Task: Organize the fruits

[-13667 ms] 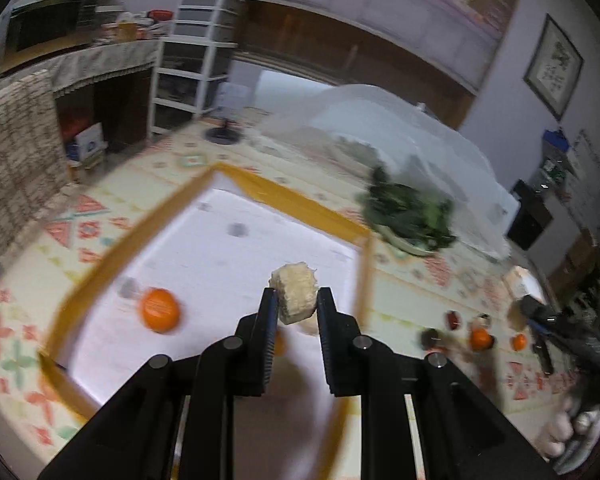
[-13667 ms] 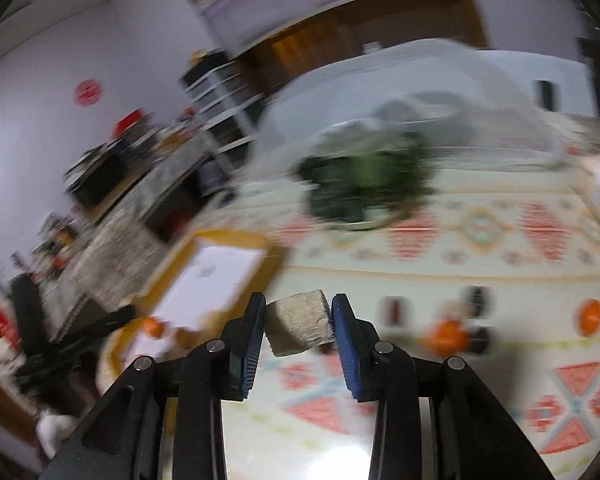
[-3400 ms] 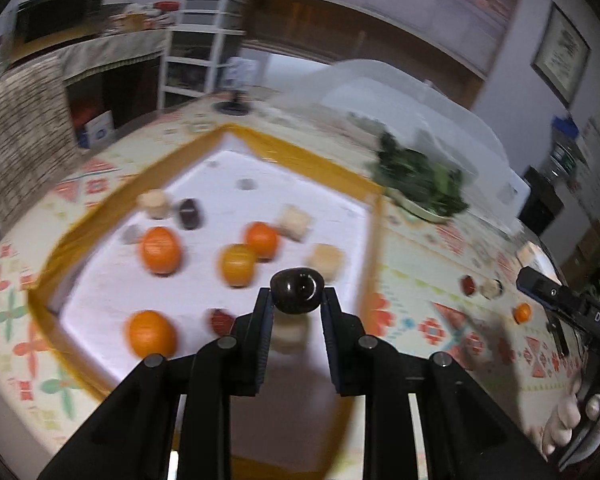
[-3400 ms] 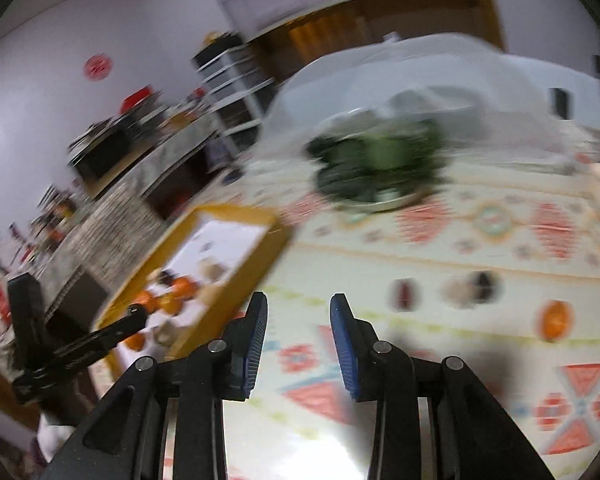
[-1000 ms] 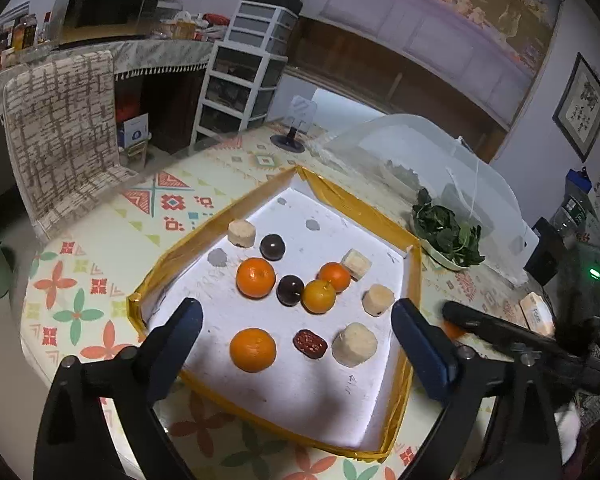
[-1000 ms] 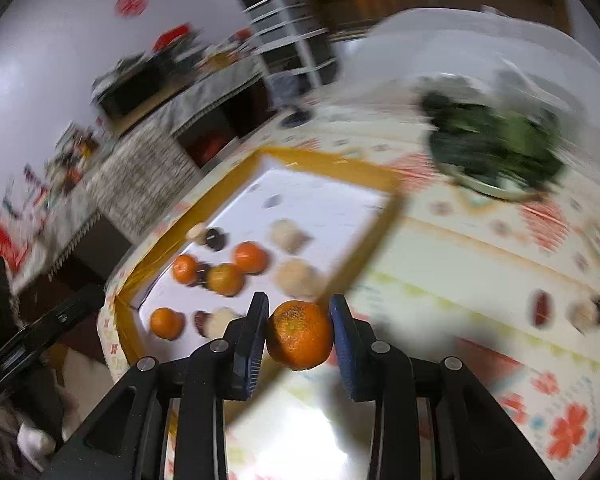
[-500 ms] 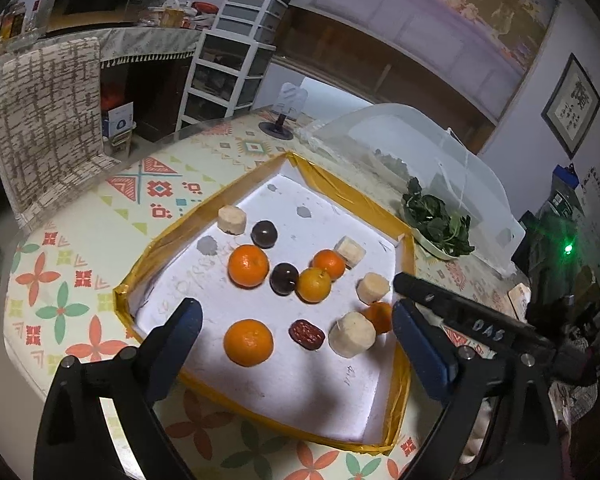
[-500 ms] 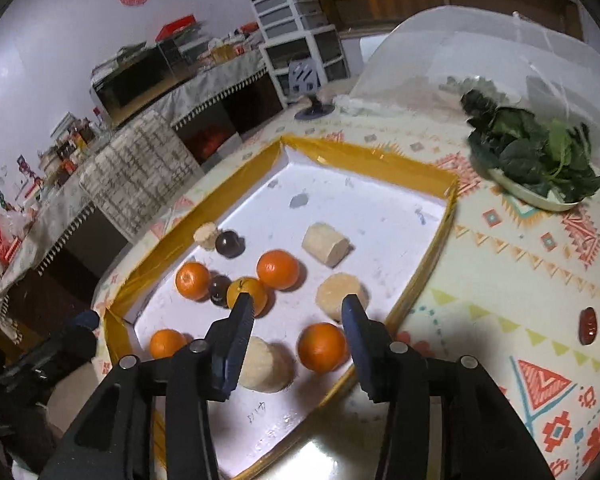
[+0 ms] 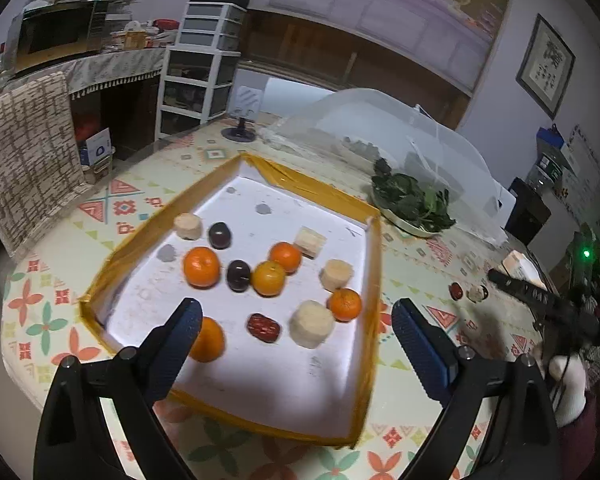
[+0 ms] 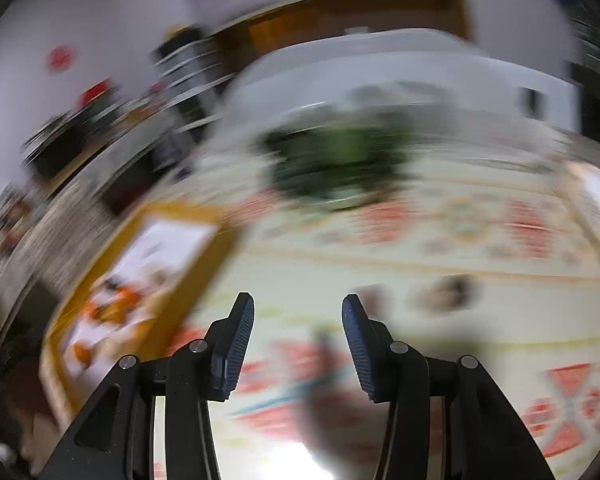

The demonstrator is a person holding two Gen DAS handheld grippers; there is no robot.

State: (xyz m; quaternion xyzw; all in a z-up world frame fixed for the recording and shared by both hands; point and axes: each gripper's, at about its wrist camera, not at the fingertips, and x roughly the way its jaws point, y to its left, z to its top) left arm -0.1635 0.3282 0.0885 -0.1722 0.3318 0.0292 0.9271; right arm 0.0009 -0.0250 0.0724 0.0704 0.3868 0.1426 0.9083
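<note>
A yellow-rimmed white tray (image 9: 374, 264) holds several oranges (image 9: 201, 267), dark plums (image 9: 238, 275), pale cake-like pieces (image 9: 311, 323) and a red date (image 9: 263, 327). My left gripper (image 9: 296, 332) is wide open and empty above the tray's near side. A red date (image 9: 455, 290) and a pale piece (image 9: 476, 292) lie on the patterned tablecloth to the right of the tray. My right gripper (image 10: 298, 330) is open and empty over the tablecloth; its view is blurred. It also shows in the left wrist view (image 9: 540, 300). The tray shows at left in the right wrist view (image 10: 216, 256).
A plate of green leaves (image 9: 414, 204) sits behind the tray beside a white mesh food cover (image 9: 380, 128). A patterned chair back (image 9: 28, 160) stands at left. Drawers (image 9: 204, 60) and shelves line the back wall.
The right gripper released an orange into the tray half a second ago and has swung away to the right, over the tablecloth. The left gripper stays open above the tray.
</note>
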